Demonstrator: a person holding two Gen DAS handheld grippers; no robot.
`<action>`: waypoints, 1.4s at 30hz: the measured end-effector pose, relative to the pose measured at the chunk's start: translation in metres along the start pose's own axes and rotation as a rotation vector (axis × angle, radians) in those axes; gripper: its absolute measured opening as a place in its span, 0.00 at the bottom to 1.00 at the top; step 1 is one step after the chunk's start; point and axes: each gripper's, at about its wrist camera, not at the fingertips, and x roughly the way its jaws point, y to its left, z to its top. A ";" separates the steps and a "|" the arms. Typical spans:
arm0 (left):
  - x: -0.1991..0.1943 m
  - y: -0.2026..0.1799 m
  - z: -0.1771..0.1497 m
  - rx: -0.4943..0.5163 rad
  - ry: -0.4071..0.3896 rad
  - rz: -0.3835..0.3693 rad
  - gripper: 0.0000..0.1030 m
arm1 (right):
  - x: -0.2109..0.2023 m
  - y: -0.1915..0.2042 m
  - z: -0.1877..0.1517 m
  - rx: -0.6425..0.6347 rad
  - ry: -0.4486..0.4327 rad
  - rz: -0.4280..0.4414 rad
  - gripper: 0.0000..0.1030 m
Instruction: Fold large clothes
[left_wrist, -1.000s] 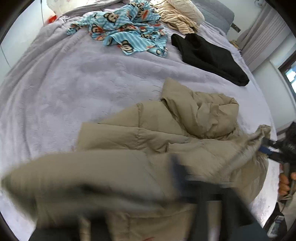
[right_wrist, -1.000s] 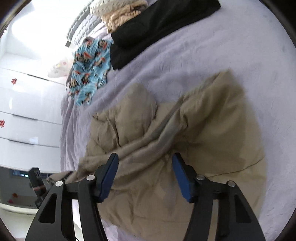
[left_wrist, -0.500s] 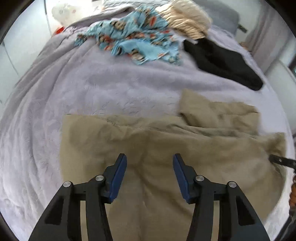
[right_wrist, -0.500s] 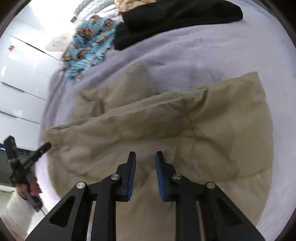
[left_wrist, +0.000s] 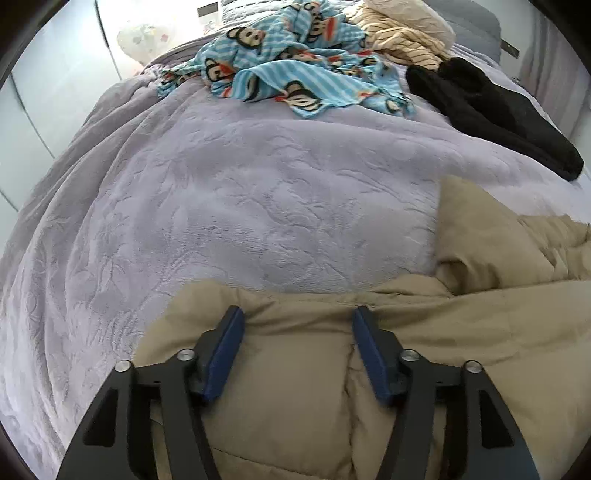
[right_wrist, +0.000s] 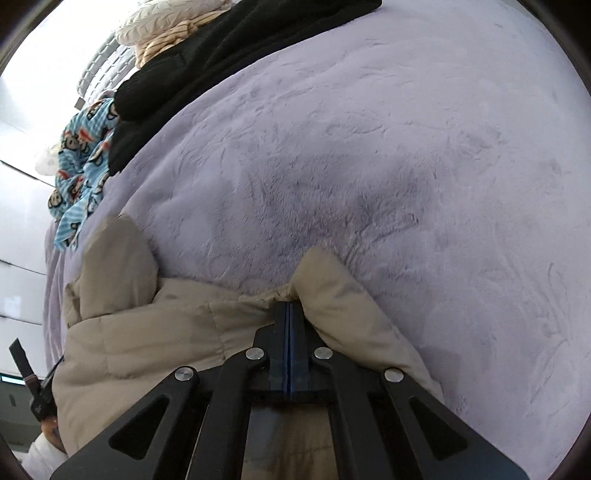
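A tan puffer jacket (left_wrist: 424, 350) lies on the lavender bed cover (left_wrist: 240, 206), at the near edge. My left gripper (left_wrist: 297, 321) is open, its blue pads on either side of the jacket's far fold edge, low over the fabric. In the right wrist view my right gripper (right_wrist: 290, 306) is shut on the jacket (right_wrist: 166, 332), pinching its far edge so the fabric puckers up around the tips. A tan sleeve or hood part (right_wrist: 114, 258) sticks out at the left.
At the far end of the bed lie a blue monkey-print garment (left_wrist: 295, 70), a black garment (left_wrist: 491, 110) and a striped cream garment (left_wrist: 402, 44). White wardrobe doors (left_wrist: 48, 92) stand to the left. Bare bed cover (right_wrist: 406, 166) lies beyond the jacket.
Both grippers moved forward to the jacket's far edge. The right gripper closed fully and pinched the fabric. The left gripper stayed open.
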 end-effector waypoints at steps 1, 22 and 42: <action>-0.004 0.004 0.002 -0.012 0.006 -0.004 0.62 | -0.002 0.002 0.002 -0.005 0.009 -0.010 0.00; -0.031 0.087 -0.028 -0.214 0.084 0.099 0.83 | -0.048 -0.013 -0.016 0.043 -0.028 -0.158 0.03; -0.143 0.091 -0.164 -0.257 0.215 -0.053 0.83 | -0.143 0.011 -0.184 0.154 0.060 0.014 0.68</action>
